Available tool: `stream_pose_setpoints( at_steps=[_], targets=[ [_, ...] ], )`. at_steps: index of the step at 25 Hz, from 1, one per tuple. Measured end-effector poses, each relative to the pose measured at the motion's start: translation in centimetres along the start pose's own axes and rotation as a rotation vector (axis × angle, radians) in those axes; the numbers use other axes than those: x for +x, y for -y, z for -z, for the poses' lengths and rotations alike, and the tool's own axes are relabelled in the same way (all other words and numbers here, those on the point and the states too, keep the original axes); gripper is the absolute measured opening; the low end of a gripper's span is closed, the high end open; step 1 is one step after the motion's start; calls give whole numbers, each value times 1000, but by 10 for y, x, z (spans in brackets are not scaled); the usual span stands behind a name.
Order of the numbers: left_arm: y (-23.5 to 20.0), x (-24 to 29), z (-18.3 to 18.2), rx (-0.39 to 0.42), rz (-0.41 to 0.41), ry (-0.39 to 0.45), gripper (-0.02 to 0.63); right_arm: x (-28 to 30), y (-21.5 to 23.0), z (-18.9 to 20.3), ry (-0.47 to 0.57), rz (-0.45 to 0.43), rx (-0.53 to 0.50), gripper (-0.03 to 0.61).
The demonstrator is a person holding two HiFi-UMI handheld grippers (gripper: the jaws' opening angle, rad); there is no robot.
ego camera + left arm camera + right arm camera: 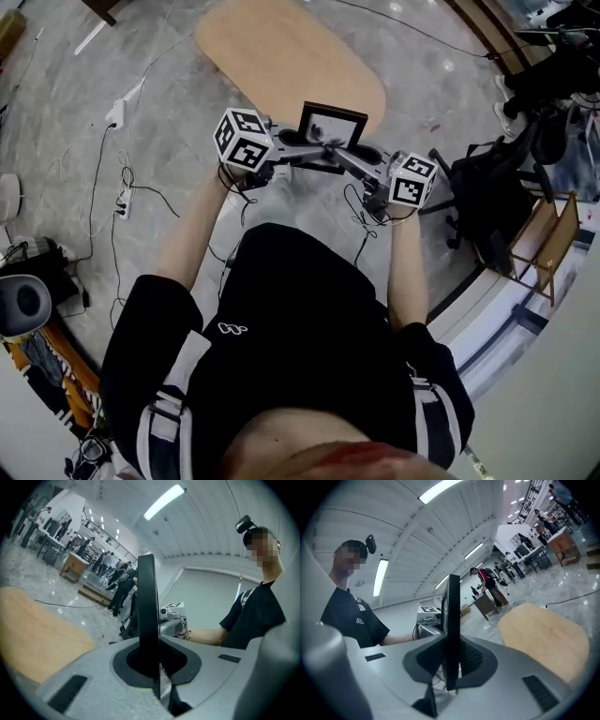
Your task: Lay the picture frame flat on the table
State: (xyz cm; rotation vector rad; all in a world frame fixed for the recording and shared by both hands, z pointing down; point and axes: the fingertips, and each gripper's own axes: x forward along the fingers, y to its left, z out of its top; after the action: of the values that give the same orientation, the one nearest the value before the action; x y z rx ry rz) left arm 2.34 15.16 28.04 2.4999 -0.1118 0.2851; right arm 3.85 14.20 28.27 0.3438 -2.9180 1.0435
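Plainly not laid down yet. Held the picture frame [334, 124] up in the air between both claws, standing on edge rather than flat. Pinched one side of it in the left claw [157, 667], dark pads pressed against both faces, with the thin black edge rising straight up out of the gap. Pinched the opposite side in the right claw [450, 663] in the same way, closed on the edge, with nothing else in the gap. Pointed toward each other across the frame, each claw showing just beyond it in the other's camera.

Hung close to the near end of the wooden table [281, 52], with the wood ahead of and below both claws, off to the left of the left claw's jaws and to the right of the right claw's. Made no contact with the wood anywhere in view. Could not tell whether already over the tabletop or just short of it.

Judged as partly done: grasp made, frame lifted and brought near. Left, by the look of it: carrying the frame forward over the wood, tipping it level, lowering it to rest, then spreading both claws and drawing them clear.
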Motion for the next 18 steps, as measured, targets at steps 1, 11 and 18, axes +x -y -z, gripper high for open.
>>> stream_pose_setpoints(
  at_steps=[1,11,18],
  targets=[
    [-22,-4,-11,-19,4,-2,18,10,19,-13,2,9,20,64],
    [-132,-18,-48,-117,59,-45,18,57,115,-57,23,93,127,64],
    [-176,4,-38,-224,104,-49,18,53,162,-47,1,139,233,64]
  ],
)
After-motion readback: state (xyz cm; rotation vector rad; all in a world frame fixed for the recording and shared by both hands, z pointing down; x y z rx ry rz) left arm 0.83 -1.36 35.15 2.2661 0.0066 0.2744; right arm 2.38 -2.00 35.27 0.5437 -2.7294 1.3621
